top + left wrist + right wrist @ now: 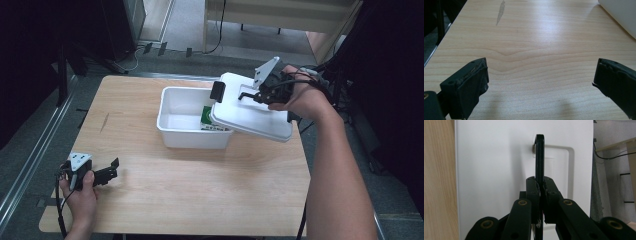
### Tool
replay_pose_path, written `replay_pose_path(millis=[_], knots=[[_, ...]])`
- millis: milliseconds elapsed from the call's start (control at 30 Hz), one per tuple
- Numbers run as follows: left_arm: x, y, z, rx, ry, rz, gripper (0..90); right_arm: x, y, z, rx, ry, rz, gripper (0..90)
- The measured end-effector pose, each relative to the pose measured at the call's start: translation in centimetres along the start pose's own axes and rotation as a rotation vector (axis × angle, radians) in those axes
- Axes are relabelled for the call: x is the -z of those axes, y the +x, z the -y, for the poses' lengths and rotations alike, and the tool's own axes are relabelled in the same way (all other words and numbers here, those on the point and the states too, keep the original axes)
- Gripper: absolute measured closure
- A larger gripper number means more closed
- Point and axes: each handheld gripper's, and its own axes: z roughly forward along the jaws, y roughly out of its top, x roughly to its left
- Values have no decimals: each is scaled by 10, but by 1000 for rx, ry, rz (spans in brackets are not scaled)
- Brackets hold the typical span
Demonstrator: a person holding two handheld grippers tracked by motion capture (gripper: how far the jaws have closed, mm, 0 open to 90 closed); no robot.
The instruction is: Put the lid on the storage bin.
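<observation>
A white plastic box (pixel 172 117) stands at the middle of the wooden table (pixel 200 190), with a green-and-white carton (pixel 206 117) inside it at the right end. Its white lid (pixel 250 112) hangs tilted above the box's right end, a black clip (pixel 217 91) at its left edge. My right gripper (pixel 257 95) is shut on the lid's thin black handle (pixel 246 95). In the right gripper view the pads (pixel 534 187) pinch the handle (pixel 539 157) in front of the lid (pixel 494 170). My left gripper (pixel 112 170) rests open near the table's front left corner, nothing between its fingers (pixel 471 80).
A corner of the white box (pixel 621 15) shows at the top right of the left gripper view, beyond bare table (pixel 536 37). Past the table's far edge lie cables (pixel 150 47) on the floor and a light wooden bench (pixel 280 15).
</observation>
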Motion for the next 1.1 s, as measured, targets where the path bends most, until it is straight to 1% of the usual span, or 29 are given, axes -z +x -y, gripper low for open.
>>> replay_pose_path(millis=[33, 100, 133, 167, 200, 233, 333, 367, 400, 433, 467, 500, 533, 567, 600, 633, 667, 867, 900, 1000, 1033, 1100], knots=[[0, 0, 0, 0, 0, 0, 0, 0, 0, 0, 0, 0, 0, 856], [0, 0, 0, -1, 1, 0, 0, -8, 1, -11, 16, 0, -12, 856], [0, 0, 0, -1, 1, 0, 0, -8, 1, -11, 16, 0, -12, 856], [0, 0, 0, -2, 2, -2, 0, -11, 2, -15, 23, -5, -17, 856], [0, 0, 0, 1, 3, -1, 0, -16, 3, -23, 32, -5, -24, 856], [0, 0, 0, 1, 3, -1, 0, -16, 3, -23, 32, -5, -24, 856], [0, 1, 0, 3, 4, 1, 0, -25, 3, -38, 46, -19, -30, 856], [0, 1, 0, 3, 4, 1, 0, -25, 3, -38, 46, -19, -30, 856], [0, 1, 0, 3, 4, 1, 0, -29, 3, -46, 60, -25, -33, 856], [0, 1, 0, 3, 4, 1, 0, -29, 3, -46, 60, -25, -33, 856], [0, 1, 0, 4, 4, 2, 0, -32, 4, -53, 72, -27, -38, 856], [0, 1, 0, 5, 5, 3, 0, -32, 4, -53, 72, -27, -38, 856], [0, 1, 0, 7, 4, 3, 0, -36, 5, -60, 80, -30, -41, 856], [0, 1, 0, 7, 4, 3, 0, -36, 5, -60, 80, -30, -41, 856], [0, 1, 0, 7, 4, 2, 0, -39, 6, -66, 87, -35, -46, 856], [0, 1, 0, 7, 4, 2, 0, -39, 6, -66, 87, -35, -46, 856], [0, 1, 0, 7, 4, 2, 0, -43, 6, -73, 98, -38, -51, 856], [0, 1, 0, 7, 4, 1, 0, -52, 7, -89, 125, -34, -59, 856], [0, 1, 0, 7, 4, 1, 0, -53, 7, -92, 131, -37, -67, 856], [0, 1, 0, 4, 6, 1, 0, -57, 8, -100, 145, -38, -65, 856], [0, 1, 0, 3, 7, 1, 0, -58, 9, -103, 143, -36, -67, 856], [0, 1, 0, 4, 6, 1, 0, -59, 9, -106, 151, -36, -68, 856]])
